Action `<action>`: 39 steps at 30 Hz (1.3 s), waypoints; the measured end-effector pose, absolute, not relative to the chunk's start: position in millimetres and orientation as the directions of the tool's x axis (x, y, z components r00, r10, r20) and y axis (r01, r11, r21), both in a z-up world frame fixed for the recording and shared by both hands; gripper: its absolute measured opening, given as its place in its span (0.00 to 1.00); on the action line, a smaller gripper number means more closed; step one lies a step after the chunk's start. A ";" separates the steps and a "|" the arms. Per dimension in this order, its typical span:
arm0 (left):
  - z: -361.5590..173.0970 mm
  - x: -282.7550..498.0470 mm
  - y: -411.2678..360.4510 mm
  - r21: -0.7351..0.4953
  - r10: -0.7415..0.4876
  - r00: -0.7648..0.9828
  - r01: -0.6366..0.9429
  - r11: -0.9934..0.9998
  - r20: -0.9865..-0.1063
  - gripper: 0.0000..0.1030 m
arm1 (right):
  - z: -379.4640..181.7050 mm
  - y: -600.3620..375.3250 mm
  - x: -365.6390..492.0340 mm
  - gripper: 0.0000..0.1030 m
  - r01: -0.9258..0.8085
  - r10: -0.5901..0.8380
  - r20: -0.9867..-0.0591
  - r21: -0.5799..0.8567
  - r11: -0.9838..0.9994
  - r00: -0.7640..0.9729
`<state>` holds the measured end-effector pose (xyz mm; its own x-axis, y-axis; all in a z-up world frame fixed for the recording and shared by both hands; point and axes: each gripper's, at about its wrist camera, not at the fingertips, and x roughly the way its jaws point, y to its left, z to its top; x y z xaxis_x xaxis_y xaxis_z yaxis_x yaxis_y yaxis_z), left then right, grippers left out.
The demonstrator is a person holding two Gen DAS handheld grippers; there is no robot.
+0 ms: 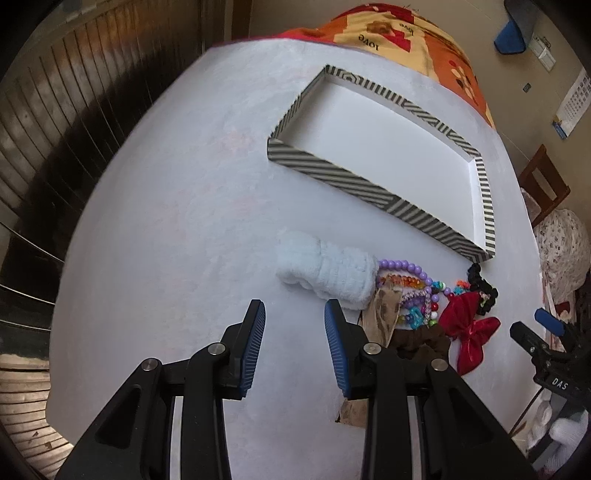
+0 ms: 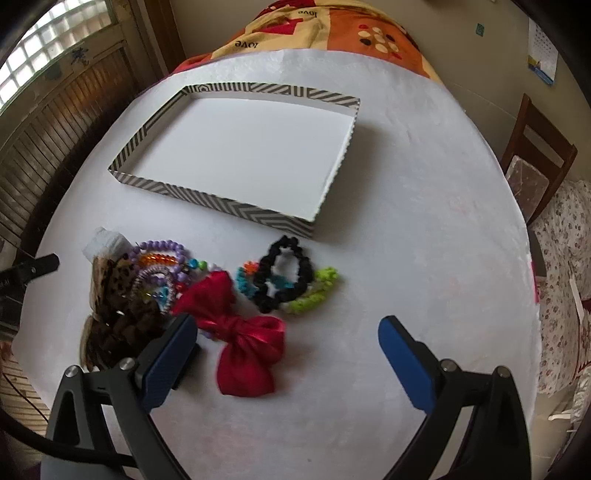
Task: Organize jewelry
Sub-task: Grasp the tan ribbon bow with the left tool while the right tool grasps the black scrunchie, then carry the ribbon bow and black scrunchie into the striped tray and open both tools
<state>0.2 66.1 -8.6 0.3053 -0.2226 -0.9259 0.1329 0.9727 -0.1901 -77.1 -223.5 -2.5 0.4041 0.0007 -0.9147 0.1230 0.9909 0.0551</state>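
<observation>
Nothing sits in the striped tray [image 2: 207, 192] yet; bracelets [image 2: 166, 266], scrunchies [image 2: 284, 277] and red bow [image 2: 236, 332] all wait just beside it. Left gripper [image 1: 294, 310] and right gripper [image 2: 288, 328] hover open, empty.

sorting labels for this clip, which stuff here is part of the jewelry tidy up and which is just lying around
For the job:
- striped tray, nothing in it yet
- purple bead bracelet
- red bow
- black scrunchie
- green scrunchie
- brown hair ties
- white fluffy band

Just lying about:
- patterned blanket
- wooden chair
- wall calendar
</observation>
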 end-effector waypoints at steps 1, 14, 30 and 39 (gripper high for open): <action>-10.6 -0.4 65.3 -0.208 -0.240 0.290 0.137 0.969 -0.926 0.25 | -2.1 -224.7 -77.7 0.98 0.118 0.002 -0.914 0.055 0.992 0.406; -54.1 -12.4 5.9 -0.341 -0.360 0.057 0.214 0.916 -0.931 0.25 | -19.5 -233.9 -78.4 0.82 0.085 0.081 -0.919 0.123 0.989 0.387; -14.9 -10.4 21.4 -0.339 -0.387 0.168 0.256 0.905 -0.907 0.09 | -50.3 -251.7 -30.3 0.34 0.079 0.164 -0.923 0.203 0.976 0.348; 30.0 -4.1 35.5 -0.343 -0.409 0.272 0.258 0.903 -0.871 0.09 | -49.6 -247.6 -25.6 0.07 0.023 0.182 -0.918 0.203 0.979 0.353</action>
<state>-4.1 35.5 30.0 0.2717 -0.4087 -0.8713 0.2580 0.9031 -0.3432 -25.6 -247.6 -49.6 0.3530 0.1815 -0.9178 0.0233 0.9790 0.2026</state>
